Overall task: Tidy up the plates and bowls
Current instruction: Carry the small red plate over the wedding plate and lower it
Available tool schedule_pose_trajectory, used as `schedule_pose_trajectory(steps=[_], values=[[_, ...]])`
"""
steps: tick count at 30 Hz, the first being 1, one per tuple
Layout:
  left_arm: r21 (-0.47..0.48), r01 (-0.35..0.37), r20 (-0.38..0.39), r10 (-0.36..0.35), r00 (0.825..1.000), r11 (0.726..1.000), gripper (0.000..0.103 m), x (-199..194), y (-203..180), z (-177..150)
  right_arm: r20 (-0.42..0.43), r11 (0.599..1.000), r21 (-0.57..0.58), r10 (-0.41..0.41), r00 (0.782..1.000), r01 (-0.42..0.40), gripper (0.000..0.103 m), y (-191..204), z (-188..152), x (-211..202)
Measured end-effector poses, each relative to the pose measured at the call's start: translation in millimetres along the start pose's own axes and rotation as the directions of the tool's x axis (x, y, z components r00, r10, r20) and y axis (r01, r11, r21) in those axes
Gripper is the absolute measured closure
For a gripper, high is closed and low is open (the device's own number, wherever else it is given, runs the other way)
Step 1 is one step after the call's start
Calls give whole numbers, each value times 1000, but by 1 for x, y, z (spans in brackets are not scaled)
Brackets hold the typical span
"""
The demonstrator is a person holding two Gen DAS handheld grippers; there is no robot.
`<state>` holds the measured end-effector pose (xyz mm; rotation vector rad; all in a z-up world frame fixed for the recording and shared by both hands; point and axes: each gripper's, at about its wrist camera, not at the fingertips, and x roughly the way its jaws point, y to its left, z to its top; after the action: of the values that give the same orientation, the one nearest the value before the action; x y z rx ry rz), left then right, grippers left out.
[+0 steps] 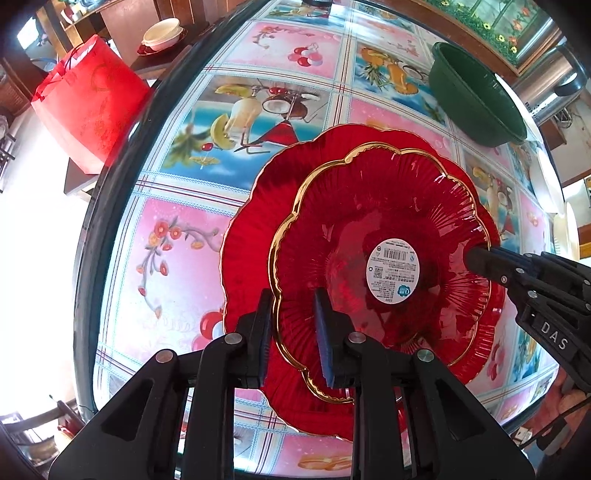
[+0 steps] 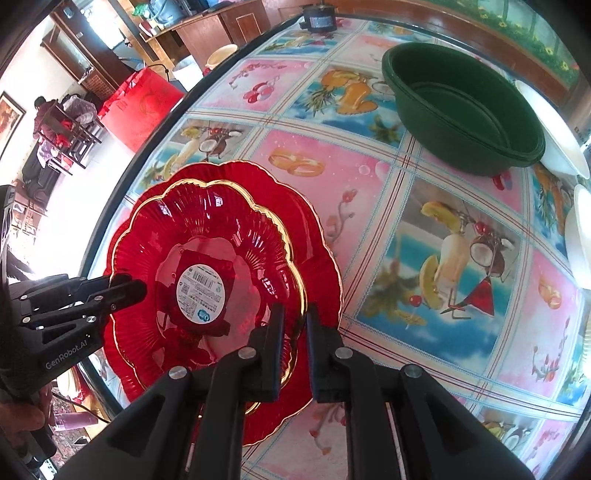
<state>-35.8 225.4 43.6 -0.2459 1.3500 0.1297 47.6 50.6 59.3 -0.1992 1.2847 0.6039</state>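
A red glass plate with a gold scalloped rim [image 1: 388, 236] [image 2: 207, 236], with a white sticker at its centre, lies over a larger red plate [image 1: 251, 236] [image 2: 321, 266] on the table. My left gripper [image 1: 293, 332] straddles the upper plate's near rim, one finger on each side. My right gripper [image 2: 295, 343] straddles its opposite rim; the gold edge runs between its fingers. In the left wrist view the right gripper's fingertips [image 1: 476, 258] sit at the plate's edge. Stacked dark green bowls [image 1: 476, 99] [image 2: 461, 110] stand beyond.
The round table has a fruit-patterned cloth [image 2: 443, 258] and a dark rim [image 1: 99, 206]. White dishes [image 2: 554, 129] stand beside the green bowls. A red gift bag [image 1: 88, 103] and a white bowl on a side table [image 1: 162, 33] are off the table's edge.
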Motion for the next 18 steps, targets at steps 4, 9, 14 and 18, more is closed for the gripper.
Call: schedule_pose_trajectory(steps=[4,9,14,18], values=[[9,-13,4,12,1000,1000,81,2,-1,-1,-6,1000,-6,-8,1000,8,93,2,0,1],[20,-27,12,26,1000,999,80,1,-4,-2,-13,999,-27,-36,999,35,91,6,3,4],[40,-53,25,52,998,998,80,-1,-7,-4,-21,998,-36,-42,999,41,92,7,2,5],[38,-54,28,53,998,998,80,-1,-7,-3,-21,998,-41,-54,998,53,92,9,3,5]])
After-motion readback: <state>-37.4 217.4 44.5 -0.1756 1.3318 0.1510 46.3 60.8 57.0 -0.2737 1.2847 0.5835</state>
